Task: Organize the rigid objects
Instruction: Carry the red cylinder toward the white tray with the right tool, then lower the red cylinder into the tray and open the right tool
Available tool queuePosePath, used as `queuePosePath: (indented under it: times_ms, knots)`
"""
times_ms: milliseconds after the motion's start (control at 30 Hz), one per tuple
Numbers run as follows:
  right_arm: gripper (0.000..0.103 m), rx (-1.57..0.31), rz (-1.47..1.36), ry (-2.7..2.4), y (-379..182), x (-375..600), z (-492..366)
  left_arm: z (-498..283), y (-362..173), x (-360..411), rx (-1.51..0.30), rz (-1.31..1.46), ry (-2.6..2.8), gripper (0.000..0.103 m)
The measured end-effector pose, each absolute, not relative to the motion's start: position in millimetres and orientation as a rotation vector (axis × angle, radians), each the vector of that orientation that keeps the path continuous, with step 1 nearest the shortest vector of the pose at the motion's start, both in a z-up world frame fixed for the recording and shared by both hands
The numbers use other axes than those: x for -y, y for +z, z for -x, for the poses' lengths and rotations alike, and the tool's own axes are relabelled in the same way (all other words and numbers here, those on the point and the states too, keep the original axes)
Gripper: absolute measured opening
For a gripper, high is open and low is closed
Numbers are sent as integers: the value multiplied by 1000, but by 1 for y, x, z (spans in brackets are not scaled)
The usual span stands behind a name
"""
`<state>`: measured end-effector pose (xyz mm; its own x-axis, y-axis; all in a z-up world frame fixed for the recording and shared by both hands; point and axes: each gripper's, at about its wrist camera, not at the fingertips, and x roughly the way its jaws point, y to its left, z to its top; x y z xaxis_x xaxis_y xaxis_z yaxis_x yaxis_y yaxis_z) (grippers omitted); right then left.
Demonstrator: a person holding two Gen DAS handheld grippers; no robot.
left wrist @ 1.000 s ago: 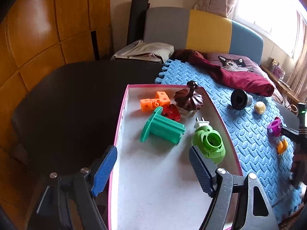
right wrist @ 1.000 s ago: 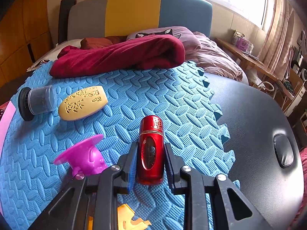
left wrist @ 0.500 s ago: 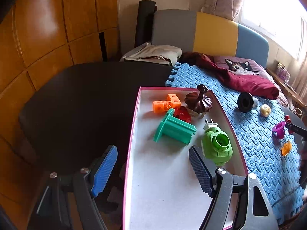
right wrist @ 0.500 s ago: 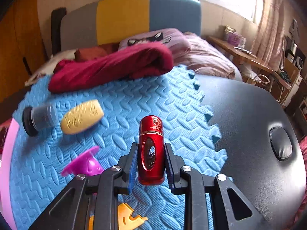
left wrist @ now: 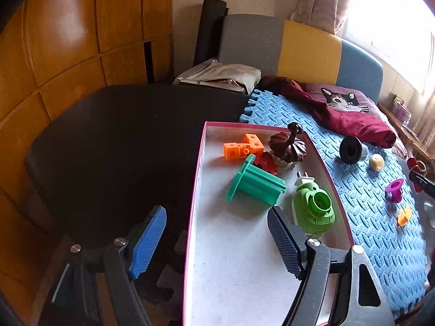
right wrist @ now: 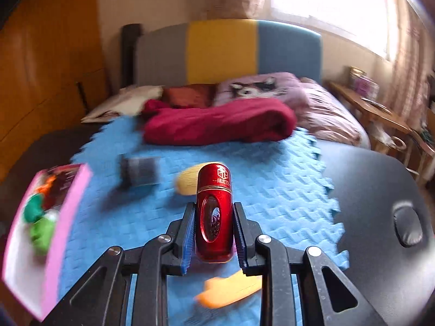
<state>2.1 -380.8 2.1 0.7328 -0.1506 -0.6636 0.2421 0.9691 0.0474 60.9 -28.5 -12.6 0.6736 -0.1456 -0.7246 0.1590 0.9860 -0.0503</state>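
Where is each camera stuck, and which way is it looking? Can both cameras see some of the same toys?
Left wrist view: sits on the left tool, looking down over its open blue fingers at the pink box of toys.
Right wrist view: sits on the right tool, looking down over the blue mat; its fingers are shut on the red bottle.
Shared: both see the pink box, the blue mat, the dark red blanket and the striped headboard.

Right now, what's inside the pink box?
In the pink box: orange blocks, a dark pumpkin lid, a teal spool, a green plug-in gadget. A red piece sits mostly hidden behind the spool.
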Motion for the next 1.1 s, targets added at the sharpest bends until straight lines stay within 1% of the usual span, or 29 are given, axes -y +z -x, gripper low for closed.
queuePosePath:
  times_ms: [133,333,567,800,933,1100]
  knots:
    - [25,-730,-110,-45,8,323,1,-62,-12,20,-810,-4,-157,78]
    - [25,-779,-74,191,3,233,6,-64,-11,6,-803,17,-128,78]
    - [25,-882,-1,337,-25,166,2,-65,-16,-2,-806,39,-123,78]
    - [26,-968,85,254,-59,155,-15,-66,-22,3,-824,33,-139,78]
    - [26,-959,127,237,-62,153,-12,-65,-23,8,-826,20,-148,78]
    - [26,-967,107,242,-62,156,-13,-63,-21,10,-816,5,-147,78]
